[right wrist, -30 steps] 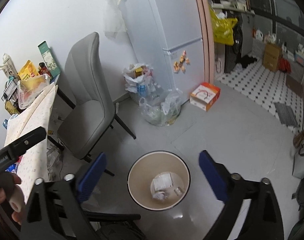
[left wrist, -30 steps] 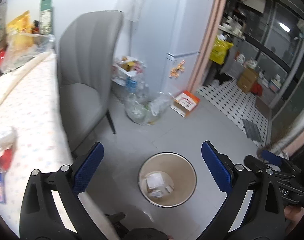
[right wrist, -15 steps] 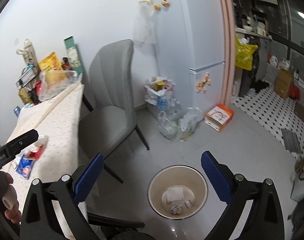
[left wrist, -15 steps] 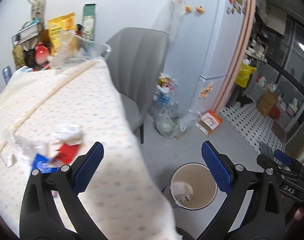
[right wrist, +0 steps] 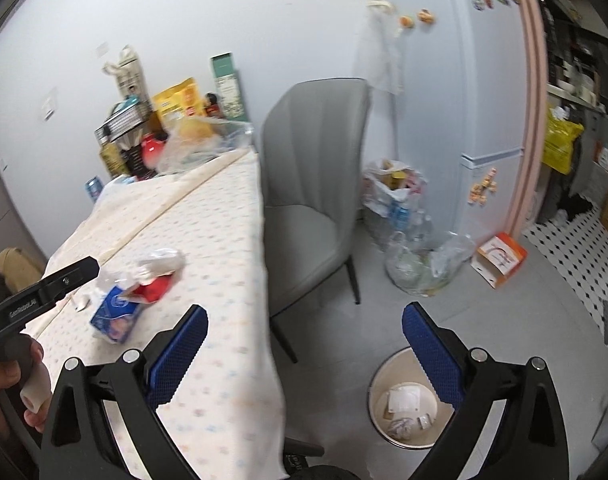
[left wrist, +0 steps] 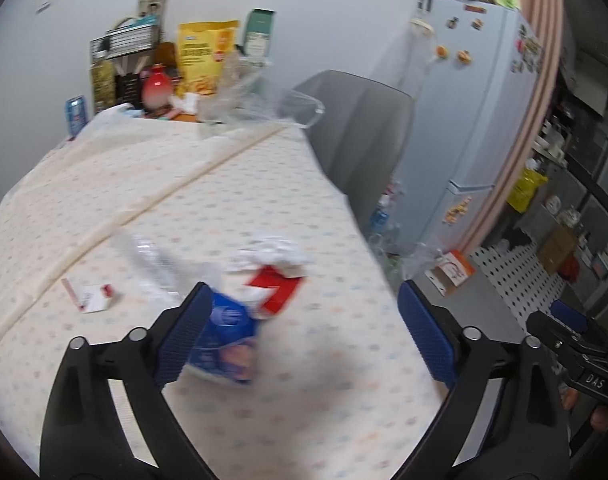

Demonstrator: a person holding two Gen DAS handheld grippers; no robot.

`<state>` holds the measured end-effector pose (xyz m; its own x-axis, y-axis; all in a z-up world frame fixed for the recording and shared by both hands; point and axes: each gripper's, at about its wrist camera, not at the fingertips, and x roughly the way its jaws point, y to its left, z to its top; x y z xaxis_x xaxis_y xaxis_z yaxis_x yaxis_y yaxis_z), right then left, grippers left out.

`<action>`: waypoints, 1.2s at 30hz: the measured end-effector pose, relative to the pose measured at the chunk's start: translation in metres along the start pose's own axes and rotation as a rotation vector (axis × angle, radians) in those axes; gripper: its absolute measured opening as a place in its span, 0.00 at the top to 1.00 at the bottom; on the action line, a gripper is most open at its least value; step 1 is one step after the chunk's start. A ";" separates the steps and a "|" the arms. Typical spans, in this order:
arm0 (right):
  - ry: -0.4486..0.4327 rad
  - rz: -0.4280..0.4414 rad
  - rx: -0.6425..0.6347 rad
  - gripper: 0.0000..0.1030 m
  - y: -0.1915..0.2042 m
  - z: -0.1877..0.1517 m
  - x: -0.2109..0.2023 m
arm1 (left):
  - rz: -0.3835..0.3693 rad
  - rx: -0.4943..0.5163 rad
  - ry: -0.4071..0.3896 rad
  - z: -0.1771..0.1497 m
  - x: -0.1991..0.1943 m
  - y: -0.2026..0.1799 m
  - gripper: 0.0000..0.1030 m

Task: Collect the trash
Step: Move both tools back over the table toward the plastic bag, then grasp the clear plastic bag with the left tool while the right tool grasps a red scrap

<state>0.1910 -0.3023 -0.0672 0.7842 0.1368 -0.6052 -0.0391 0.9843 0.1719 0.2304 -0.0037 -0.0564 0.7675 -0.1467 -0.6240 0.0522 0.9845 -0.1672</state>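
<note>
Trash lies on the dotted tablecloth (left wrist: 264,184): a blue packet (left wrist: 228,334), a red wrapper (left wrist: 278,290), crumpled white paper (left wrist: 278,254), clear plastic (left wrist: 156,264) and a small white card (left wrist: 94,298). My left gripper (left wrist: 302,338) is open and empty above the table, its left finger beside the blue packet. The packet (right wrist: 116,314) and red wrapper (right wrist: 156,286) also show in the right wrist view. My right gripper (right wrist: 304,354) is open and empty over the table's edge. The round bin (right wrist: 378,380) on the floor holds some paper scraps.
A grey chair (right wrist: 308,184) stands at the table's far side. Bags of bottles (right wrist: 408,236) and an orange box (right wrist: 500,258) sit by the fridge (right wrist: 464,80). Food packets and jars (left wrist: 176,68) crowd the table's far end.
Both grippers have risen and swung left, away from the bin. The left one now hovers over the trash on the table; both stay open and empty.
</note>
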 end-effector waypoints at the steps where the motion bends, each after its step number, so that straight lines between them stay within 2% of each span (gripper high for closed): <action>1: 0.006 0.011 -0.016 0.07 0.009 0.001 0.002 | 0.007 -0.010 -0.001 0.001 -0.002 0.009 0.15; 6: 0.024 0.057 -0.053 0.07 0.042 0.004 0.013 | 0.036 -0.062 0.006 -0.001 -0.008 0.051 0.26; 15: 0.056 0.132 -0.095 0.08 0.089 0.013 0.037 | 0.069 -0.136 0.006 -0.001 -0.008 0.107 0.30; 23: 0.094 0.189 -0.118 0.19 0.116 0.025 0.059 | 0.064 -0.169 0.012 0.009 0.011 0.120 0.30; 31: 0.149 0.222 -0.120 0.33 0.133 0.034 0.094 | 0.063 -0.239 0.055 0.020 0.054 0.127 0.30; 33: 0.161 0.224 -0.121 0.34 0.138 0.035 0.103 | 0.081 -0.258 0.058 0.021 0.062 0.129 0.32; 36: 0.181 0.232 -0.127 0.35 0.146 0.035 0.116 | 0.076 -0.306 0.072 0.021 0.072 0.134 0.42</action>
<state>0.2985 -0.1470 -0.0850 0.6232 0.3655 -0.6915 -0.2901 0.9291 0.2296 0.3058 0.1193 -0.1075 0.7142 -0.0908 -0.6940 -0.2063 0.9202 -0.3327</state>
